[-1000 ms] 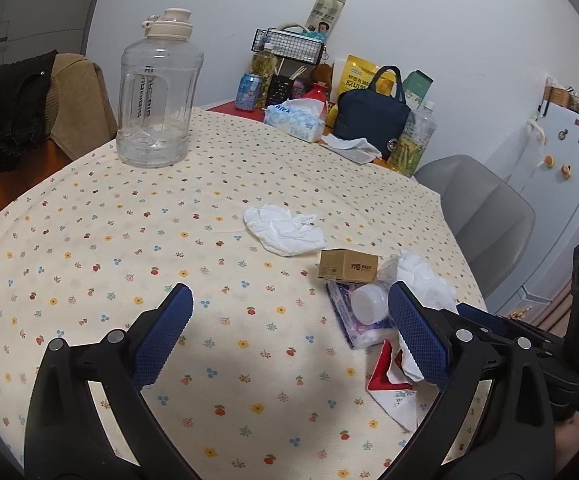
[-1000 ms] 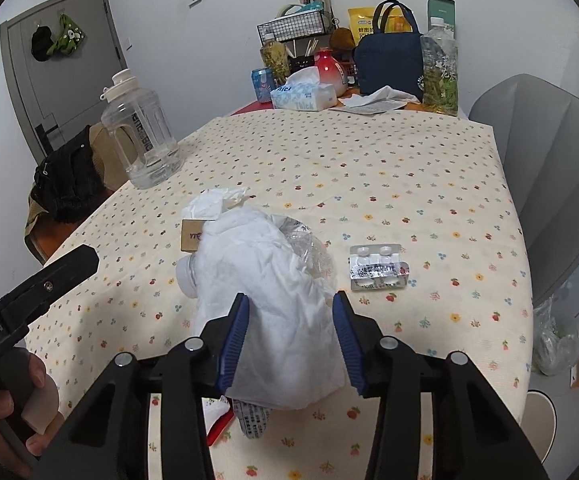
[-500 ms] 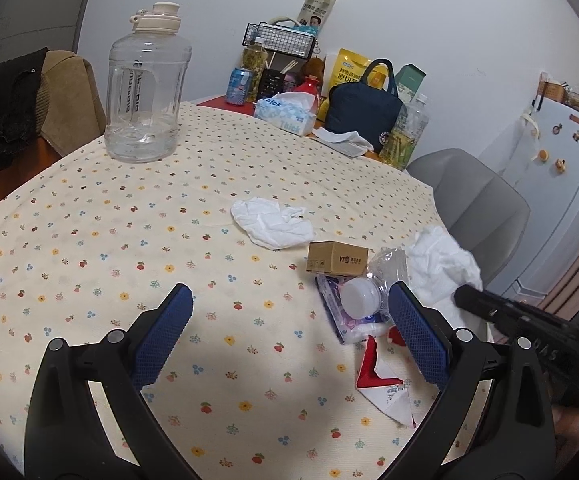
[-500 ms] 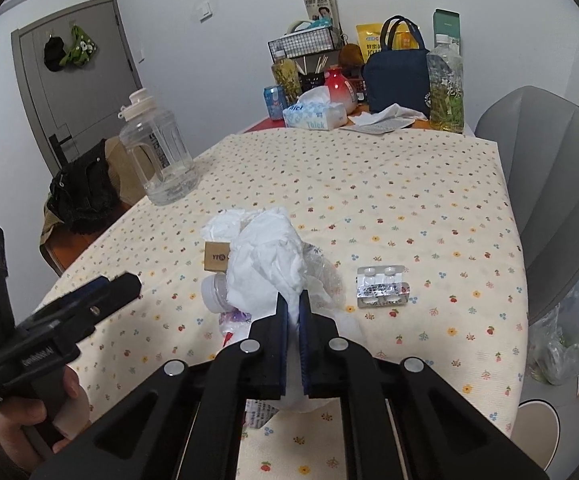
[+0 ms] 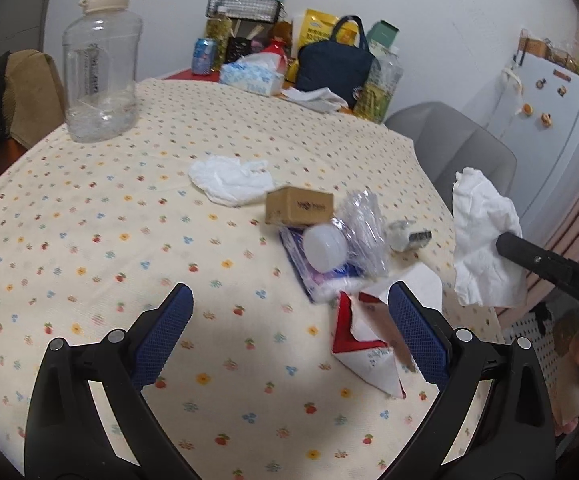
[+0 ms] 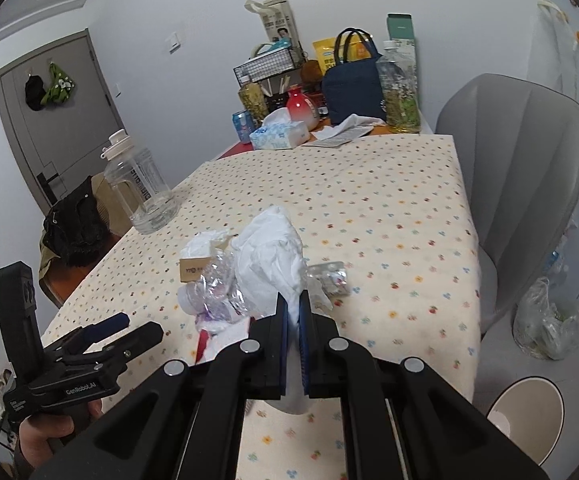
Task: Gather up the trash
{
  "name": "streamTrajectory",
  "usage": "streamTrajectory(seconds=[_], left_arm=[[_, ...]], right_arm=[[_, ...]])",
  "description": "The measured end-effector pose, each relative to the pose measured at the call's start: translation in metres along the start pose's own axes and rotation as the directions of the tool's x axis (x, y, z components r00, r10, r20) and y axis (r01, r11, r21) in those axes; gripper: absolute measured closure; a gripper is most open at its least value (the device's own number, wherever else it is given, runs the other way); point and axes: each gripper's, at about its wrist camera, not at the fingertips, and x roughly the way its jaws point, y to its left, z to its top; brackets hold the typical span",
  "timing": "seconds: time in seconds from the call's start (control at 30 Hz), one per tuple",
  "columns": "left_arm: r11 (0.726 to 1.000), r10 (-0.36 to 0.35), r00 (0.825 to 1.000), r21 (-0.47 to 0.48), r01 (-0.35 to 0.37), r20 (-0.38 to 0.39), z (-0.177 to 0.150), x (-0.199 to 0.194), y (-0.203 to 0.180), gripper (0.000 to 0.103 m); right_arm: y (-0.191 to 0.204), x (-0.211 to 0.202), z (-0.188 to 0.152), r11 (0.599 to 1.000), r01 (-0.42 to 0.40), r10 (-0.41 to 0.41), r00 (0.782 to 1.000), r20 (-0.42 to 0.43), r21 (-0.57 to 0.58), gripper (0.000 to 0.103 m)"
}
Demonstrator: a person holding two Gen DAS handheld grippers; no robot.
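Note:
My right gripper (image 6: 294,312) is shut on a crumpled white tissue (image 6: 271,258) and holds it above the table's near right edge; the tissue (image 5: 483,240) also shows in the left wrist view. My left gripper (image 5: 289,316) is open and empty above the flowered tablecloth (image 5: 89,240). Trash lies just ahead of it: a red and white carton scrap (image 5: 365,344), a clear plastic wrapper (image 5: 363,228), a white lid (image 5: 325,246), a small cardboard box (image 5: 299,210), a second tissue (image 5: 231,178) and a blister pack (image 6: 329,276).
A large clear water jug (image 5: 99,68) stands at the far left. A tissue box (image 5: 251,76), navy bag (image 5: 337,68) and bottles crowd the far end. A grey chair (image 6: 525,168) stands right of the table. A white bin (image 6: 523,410) and a plastic bag (image 6: 545,320) are on the floor.
My right gripper has shut on the white tissue and lifted it off the trash pile, up and to the right. My left gripper stayed open and came a little closer to the pile.

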Motion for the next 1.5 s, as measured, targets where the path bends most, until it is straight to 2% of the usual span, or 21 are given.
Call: streamTrajectory(seconds=[0.13, 0.23, 0.3, 0.37, 0.5, 0.53, 0.57, 0.63, 0.73, 0.93, 1.23, 1.5], left_arm=[[0.999, -0.03, 0.998, 0.013, 0.031, -0.061, -0.007, 0.013, -0.01, 0.027], [0.999, -0.034, 0.995, 0.024, 0.037, -0.092, -0.011, 0.021, -0.018, 0.035], [0.999, -0.025, 0.994, 0.036, 0.029, -0.11, -0.014, 0.027, -0.024, 0.041], [0.999, -0.016, 0.991, 0.039, 0.021, -0.134, -0.015, 0.033, -0.028, 0.051], [0.999, 0.011, 0.99, 0.05, -0.004, -0.141, -0.016, 0.037, -0.035, 0.06], [0.999, 0.014, 0.99, 0.054, -0.006, -0.142, -0.016, 0.036, -0.035, 0.067], [0.999, 0.006, 0.989, 0.053, 0.002, -0.146, -0.016, 0.037, -0.036, 0.081], [0.999, -0.013, 0.988, 0.05, 0.021, -0.155, -0.017, 0.037, -0.038, 0.09], [0.999, -0.034, 0.988, 0.029, 0.039, -0.149, -0.017, 0.032, -0.035, 0.097], [0.999, -0.031, 0.995, 0.024, 0.034, -0.094, -0.007, 0.01, -0.031, 0.101], [0.999, -0.044, 0.999, 0.001, 0.044, -0.011, 0.013, -0.024, -0.02, 0.101], [0.998, -0.068, 0.997, 0.015, 0.067, 0.03, 0.022, -0.036, -0.033, 0.101]], right_arm=[[-0.012, -0.007, -0.009, 1.0, 0.013, -0.013, 1.0, 0.0, 0.022, 0.097], [-0.022, -0.011, -0.015, 0.999, 0.022, -0.022, 1.0, -0.001, 0.04, 0.097], [-0.029, -0.013, -0.02, 0.998, 0.025, -0.024, 1.0, -0.003, 0.056, 0.097], [-0.035, -0.015, -0.024, 0.997, 0.027, -0.027, 1.0, -0.005, 0.069, 0.097], [-0.044, -0.018, -0.029, 0.996, 0.034, -0.034, 0.999, -0.007, 0.081, 0.097], [-0.046, -0.019, -0.03, 0.996, 0.036, -0.036, 0.999, -0.007, 0.085, 0.097], [-0.048, -0.02, -0.031, 0.995, 0.038, -0.038, 0.999, -0.008, 0.088, 0.097], [-0.051, -0.021, -0.033, 0.995, 0.044, -0.043, 0.999, -0.007, 0.095, 0.097], [-0.052, -0.022, -0.035, 0.994, 0.049, -0.048, 0.999, -0.009, 0.099, 0.097], [-0.051, -0.025, -0.036, 0.994, 0.05, -0.049, 0.999, -0.006, 0.094, 0.097], [-0.042, -0.032, -0.032, 0.996, 0.05, -0.051, 0.999, 0.009, 0.08, 0.097], [-0.044, -0.042, -0.031, 0.995, 0.047, -0.049, 0.998, 0.03, 0.085, 0.097]])
